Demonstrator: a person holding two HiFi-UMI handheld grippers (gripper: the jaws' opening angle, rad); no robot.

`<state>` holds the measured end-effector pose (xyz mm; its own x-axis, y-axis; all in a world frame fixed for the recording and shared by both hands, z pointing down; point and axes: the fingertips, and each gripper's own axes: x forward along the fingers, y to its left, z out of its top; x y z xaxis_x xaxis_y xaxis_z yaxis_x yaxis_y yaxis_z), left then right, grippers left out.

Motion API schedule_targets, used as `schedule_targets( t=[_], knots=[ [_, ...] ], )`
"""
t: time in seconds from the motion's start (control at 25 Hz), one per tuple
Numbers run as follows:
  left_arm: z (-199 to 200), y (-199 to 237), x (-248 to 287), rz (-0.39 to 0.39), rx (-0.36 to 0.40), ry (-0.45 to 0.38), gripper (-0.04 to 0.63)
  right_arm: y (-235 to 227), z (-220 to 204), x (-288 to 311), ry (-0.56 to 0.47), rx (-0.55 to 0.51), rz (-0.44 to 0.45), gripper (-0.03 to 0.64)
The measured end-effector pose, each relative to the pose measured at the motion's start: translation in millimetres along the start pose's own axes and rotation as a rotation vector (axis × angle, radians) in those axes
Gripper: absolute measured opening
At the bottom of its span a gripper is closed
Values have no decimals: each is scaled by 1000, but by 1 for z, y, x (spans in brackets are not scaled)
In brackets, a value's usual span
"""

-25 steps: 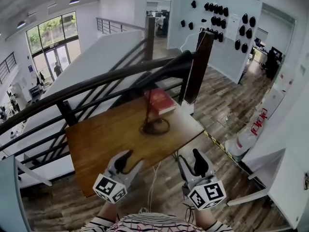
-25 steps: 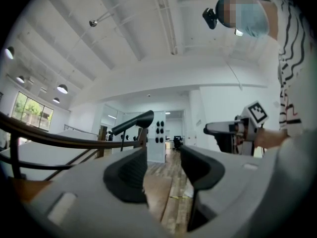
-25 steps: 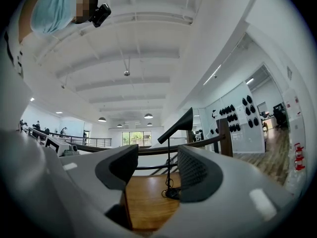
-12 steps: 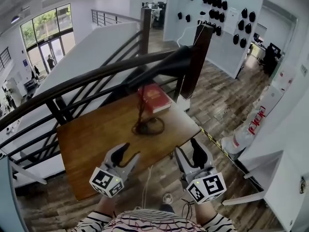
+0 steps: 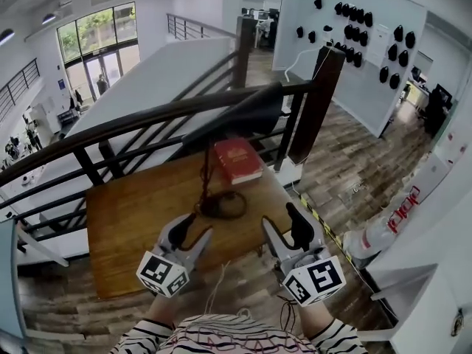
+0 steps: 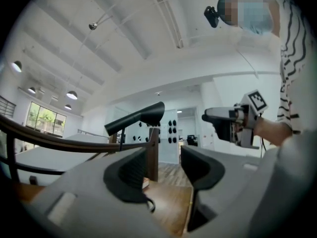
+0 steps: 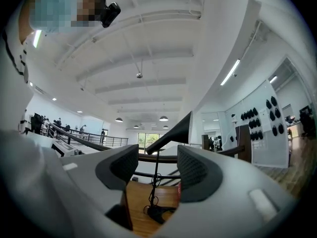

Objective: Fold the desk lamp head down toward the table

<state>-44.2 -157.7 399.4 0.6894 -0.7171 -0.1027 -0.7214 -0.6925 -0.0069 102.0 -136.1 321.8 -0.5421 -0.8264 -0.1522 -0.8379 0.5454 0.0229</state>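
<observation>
The desk lamp stands on a small wooden table [image 5: 125, 220]: round black base [image 5: 221, 205], thin upright stem [image 5: 205, 169], and long black head [image 5: 240, 115] raised and slanting up to the right. My left gripper [image 5: 193, 231] hovers open and empty at the table's near edge, just left of the base. My right gripper [image 5: 285, 226] is open and empty at the near right corner. The left gripper view shows the lamp head [image 6: 136, 120] above the jaws [image 6: 163, 165]. In the right gripper view, the lamp head [image 7: 174, 132], stem [image 7: 155, 180] and base [image 7: 158, 213] lie between the jaws [image 7: 157, 168].
A red book [image 5: 237, 159] lies behind the lamp. A black handrail [image 5: 110, 135] with balusters and a dark wooden post [image 5: 317, 102] run close behind the table, with a drop beyond. A white cable [image 5: 220, 290] hangs off the front edge. White equipment [image 5: 391, 220] stands at right.
Both grippers have moved forward from below the table's front edge to over it, closer to the lamp base. Both stay open. The lamp has not changed shape.
</observation>
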Motion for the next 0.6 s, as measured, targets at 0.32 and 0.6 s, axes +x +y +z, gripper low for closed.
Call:
schedule_targets(
  t=[0.32, 0.6],
  knots=[
    [-17, -5, 33, 152, 56, 10, 210, -50, 10, 1, -17, -37, 108, 230],
    [-29, 8, 62, 199, 74, 31, 210, -81, 24, 11, -37, -82, 128, 229]
  ],
)
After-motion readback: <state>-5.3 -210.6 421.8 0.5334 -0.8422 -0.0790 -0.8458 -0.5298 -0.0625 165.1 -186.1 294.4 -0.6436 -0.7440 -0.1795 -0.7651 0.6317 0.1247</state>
